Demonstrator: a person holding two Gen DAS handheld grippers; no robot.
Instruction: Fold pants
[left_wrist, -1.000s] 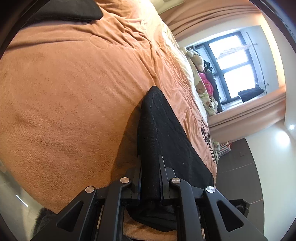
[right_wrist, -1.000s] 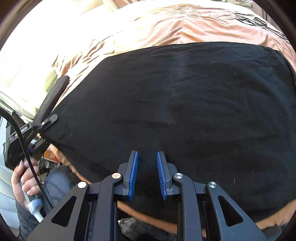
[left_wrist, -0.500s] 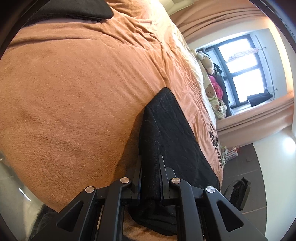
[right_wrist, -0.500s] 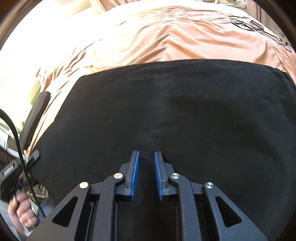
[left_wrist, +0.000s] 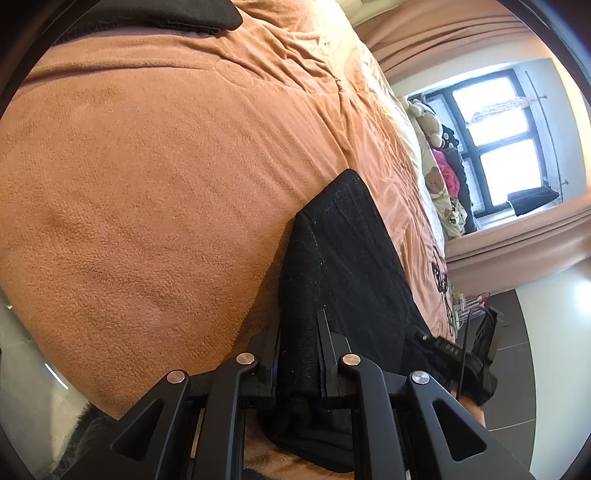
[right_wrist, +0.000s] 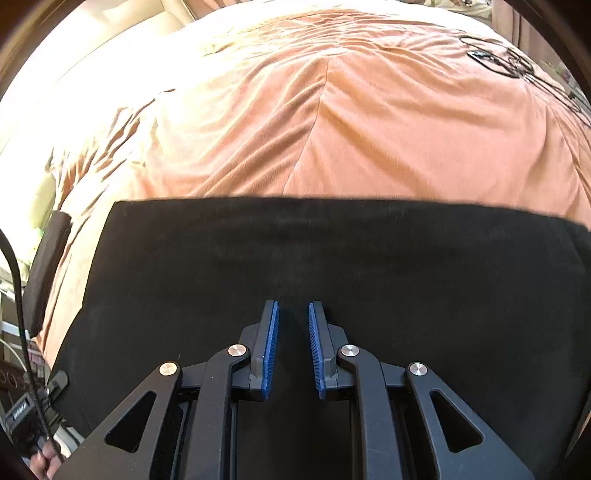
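Note:
The black pants (right_wrist: 332, 258) lie folded flat across the orange blanket (right_wrist: 369, 129), their far edge straight. My right gripper (right_wrist: 293, 306) hovers over their middle, pointing steeply down. A narrow gap stands between its blue pads (right_wrist: 271, 339), and I see no cloth pinched in it. In the left wrist view, my left gripper (left_wrist: 298, 321) is shut on one end of the pants (left_wrist: 343, 240), with thick folded cloth filling the space between its fingers. The right tool's black body (left_wrist: 472, 365) shows at the pants' right side.
The orange blanket (left_wrist: 147, 184) spreads wide to the left. Another dark garment (left_wrist: 166, 14) lies at its far edge. Plush toys and bedding (left_wrist: 439, 181) are piled below a window. Grey floor tiles (left_wrist: 517, 332) lie past the bed's edge. A hand (right_wrist: 44, 461) holds the left tool.
The right gripper moved forward over the pants, from their near edge to their middle, and its jaws narrowed slightly. It now shows in the left wrist view. The left gripper kept its hold.

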